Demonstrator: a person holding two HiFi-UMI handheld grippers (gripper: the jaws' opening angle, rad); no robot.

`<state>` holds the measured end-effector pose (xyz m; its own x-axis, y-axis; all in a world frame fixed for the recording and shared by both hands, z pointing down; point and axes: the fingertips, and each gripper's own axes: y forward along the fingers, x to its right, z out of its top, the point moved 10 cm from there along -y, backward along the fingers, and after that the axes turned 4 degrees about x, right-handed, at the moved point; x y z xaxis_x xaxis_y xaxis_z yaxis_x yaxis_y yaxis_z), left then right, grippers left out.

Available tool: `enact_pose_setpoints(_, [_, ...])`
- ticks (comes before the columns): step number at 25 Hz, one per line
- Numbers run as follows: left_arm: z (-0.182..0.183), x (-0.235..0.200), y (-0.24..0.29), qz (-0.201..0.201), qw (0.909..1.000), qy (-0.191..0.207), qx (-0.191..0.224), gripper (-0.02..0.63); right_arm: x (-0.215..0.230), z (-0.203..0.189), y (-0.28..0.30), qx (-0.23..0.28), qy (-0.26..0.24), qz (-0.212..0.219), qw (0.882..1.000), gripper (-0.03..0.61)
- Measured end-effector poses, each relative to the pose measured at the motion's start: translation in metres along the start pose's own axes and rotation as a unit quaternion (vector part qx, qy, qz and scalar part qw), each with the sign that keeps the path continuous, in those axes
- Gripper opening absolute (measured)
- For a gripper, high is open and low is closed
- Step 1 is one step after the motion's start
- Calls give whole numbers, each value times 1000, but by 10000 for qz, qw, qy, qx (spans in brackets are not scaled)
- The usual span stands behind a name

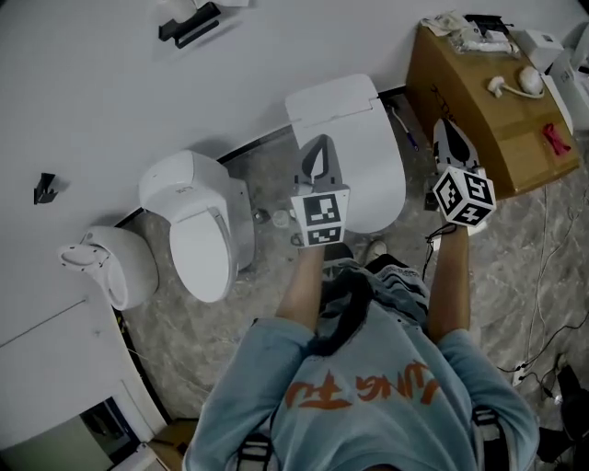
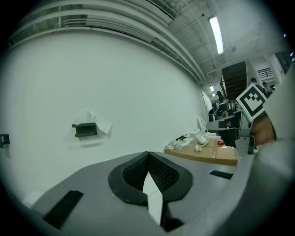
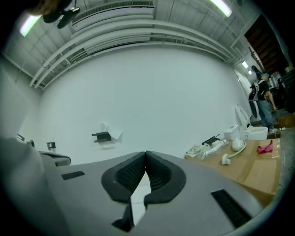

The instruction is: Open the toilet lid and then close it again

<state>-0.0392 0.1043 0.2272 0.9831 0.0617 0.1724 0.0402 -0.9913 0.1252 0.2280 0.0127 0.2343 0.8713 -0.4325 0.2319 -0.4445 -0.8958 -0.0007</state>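
The toilet (image 1: pixel 368 156) stands between another toilet (image 1: pixel 198 230) and table (image 1: pixel 479 120).

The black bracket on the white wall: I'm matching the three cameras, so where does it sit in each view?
Head view: black bracket at the top edge, left of centre.
Left gripper view: black bracket mid-left, just below mid height.
Right gripper view: black bracket left of centre, just below mid height.
Shared landmark: the brown table, to the right in all three.
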Motion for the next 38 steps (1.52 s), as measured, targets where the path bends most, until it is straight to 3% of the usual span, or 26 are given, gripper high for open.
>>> enact_pose_setpoints(4, [-39, -3, 14, -10, 9984, -81, -568, 21, -6, -45, 25, -554, -2, 380, 9977, 14])
enact_pose_setpoints(9, [-92, 21, 17, -367, 9902, -165, -1336, 21, 11, -93, 31, -1110, 194, 188, 9935, 14])
enact_pose_setpoints(19, [-182, 47, 9, -785, 9691, -364, -2312, 23, 8, -188, 19, -2160, -15, 520, 9750, 14])
enact_pose_setpoints(29, [-285, 80, -11, -1508, 9358, 5, -3187, 23, 5, -297, -17, -3206, -350, 987, 9414, 14])
enact_pose_setpoints(38, [-370, 101, -15, -1906, 9123, 433, -3598, 23, 8, -383, -65, -3957, -898, 1259, 9053, 34])
